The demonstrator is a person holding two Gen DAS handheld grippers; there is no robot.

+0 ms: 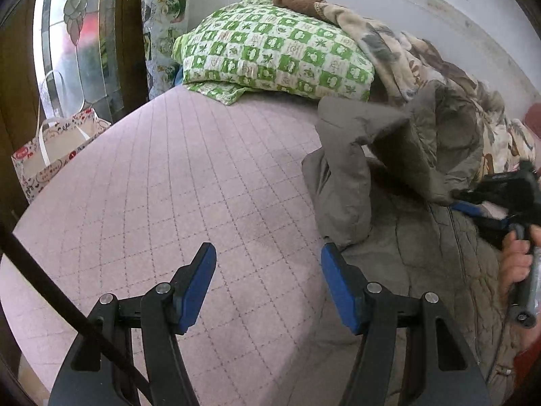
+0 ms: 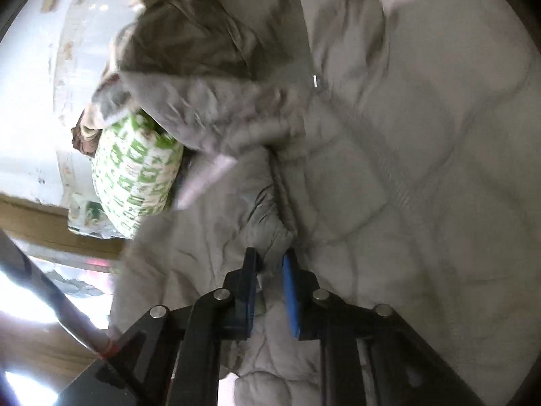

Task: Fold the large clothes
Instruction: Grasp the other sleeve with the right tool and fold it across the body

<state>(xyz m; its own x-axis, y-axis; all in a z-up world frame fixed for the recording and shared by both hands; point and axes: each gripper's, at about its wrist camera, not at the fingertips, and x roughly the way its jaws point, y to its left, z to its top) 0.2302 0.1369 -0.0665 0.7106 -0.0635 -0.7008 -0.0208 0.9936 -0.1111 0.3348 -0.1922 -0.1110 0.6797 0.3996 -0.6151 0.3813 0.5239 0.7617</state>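
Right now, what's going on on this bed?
A person with a gripper in each hand is folding a grey quilted coat on a pink quilted bedcover. The right gripper has closed on a fold of the coat. The left gripper is open over the bedcover beside the coat, holding nothing. A green checked pillow lies behind, and the coat is still bunched.

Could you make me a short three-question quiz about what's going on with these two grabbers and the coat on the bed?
1. True or false: the left gripper holds the coat.
2. What do the right gripper fingers pinch?
A pillow
B coat
C bag
3. What pattern has the pillow?

Key: 1 false, its fingers stand apart over the bed cover; 2 B; 3 green and white checks.
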